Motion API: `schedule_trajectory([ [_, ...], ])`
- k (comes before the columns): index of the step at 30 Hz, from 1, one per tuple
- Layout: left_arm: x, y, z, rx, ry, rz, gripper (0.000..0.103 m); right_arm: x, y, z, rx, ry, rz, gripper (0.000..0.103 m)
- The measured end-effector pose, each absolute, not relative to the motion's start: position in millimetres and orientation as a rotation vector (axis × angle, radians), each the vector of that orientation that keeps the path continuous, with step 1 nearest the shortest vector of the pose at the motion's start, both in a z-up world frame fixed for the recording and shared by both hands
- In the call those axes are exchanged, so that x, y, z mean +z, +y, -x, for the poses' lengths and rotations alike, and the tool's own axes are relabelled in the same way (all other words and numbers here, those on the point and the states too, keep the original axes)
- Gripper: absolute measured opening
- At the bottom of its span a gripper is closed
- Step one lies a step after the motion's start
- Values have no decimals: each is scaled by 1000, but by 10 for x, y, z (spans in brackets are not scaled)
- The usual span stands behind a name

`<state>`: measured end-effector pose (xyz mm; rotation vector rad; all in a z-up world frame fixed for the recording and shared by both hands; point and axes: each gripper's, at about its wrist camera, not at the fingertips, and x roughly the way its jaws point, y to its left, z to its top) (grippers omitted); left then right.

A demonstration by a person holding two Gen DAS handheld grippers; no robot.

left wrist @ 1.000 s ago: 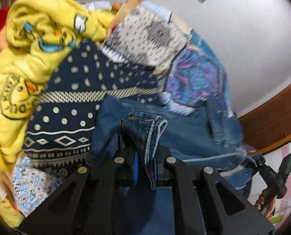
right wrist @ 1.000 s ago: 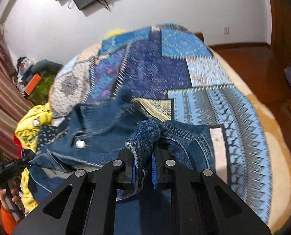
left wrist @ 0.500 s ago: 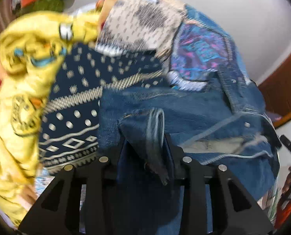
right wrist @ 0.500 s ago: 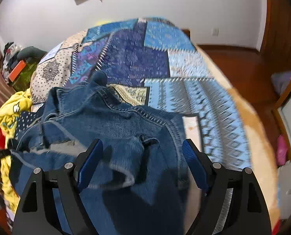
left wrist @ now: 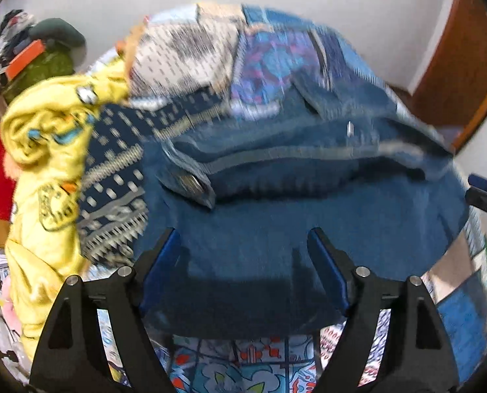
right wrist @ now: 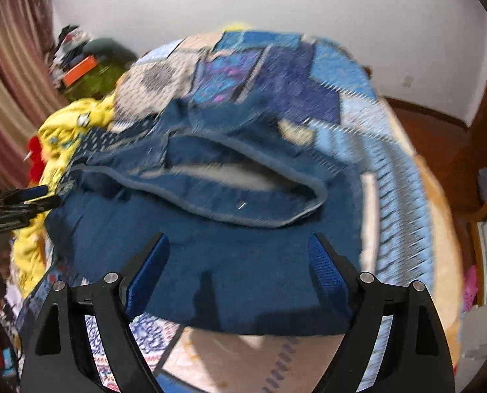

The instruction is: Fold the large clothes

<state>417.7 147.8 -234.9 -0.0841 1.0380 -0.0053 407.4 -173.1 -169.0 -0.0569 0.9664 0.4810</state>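
the denim jacket (right wrist: 230,255) lies folded over on the bed (right wrist: 394,177), beside a yellow garment (left wrist: 46,170). left hand-held gripper (left wrist: 243,262) and right hand-held gripper (right wrist: 236,262) both stand spread, holding nothing, just above the near panel. judgement: the next fold calls for matched corner grips and level, even edges.
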Motion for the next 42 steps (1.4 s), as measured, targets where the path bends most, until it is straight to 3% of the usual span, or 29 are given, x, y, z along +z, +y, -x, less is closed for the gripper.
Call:
schedule_trajectory([
  [4,-2663,1385,-4301,-27,1110,99,79,-2051,-1563,-4182,499,1079,70,85],
  [7,-2747,1396,-4414,-10,1098,105,88,-2180,-1483,-4275,467,1069,101,86],
  [9,-2744,1396,-4514,-5,1080,79,93,-2188,-1421,-4366,461,1056,112,93],
  [11,-2749,1394,-4623,-4,1076,57,93,-2190,-1352,-4500,451,1048,122,98],
  [18,-2713,1757,-5136,81,1083,148,93,-2149,-1308,-5039,377,1048,46,96],
  [24,-2538,2118,-5330,230,1023,271,93,-1869,-1509,-5277,218,931,-91,96],
  [34,-2139,1771,-4886,64,969,228,93,-1601,-1285,-4705,390,884,-62,97],
  [42,-2316,1294,-4465,-64,1039,147,93,-1866,-1007,-4216,495,913,137,96],
])
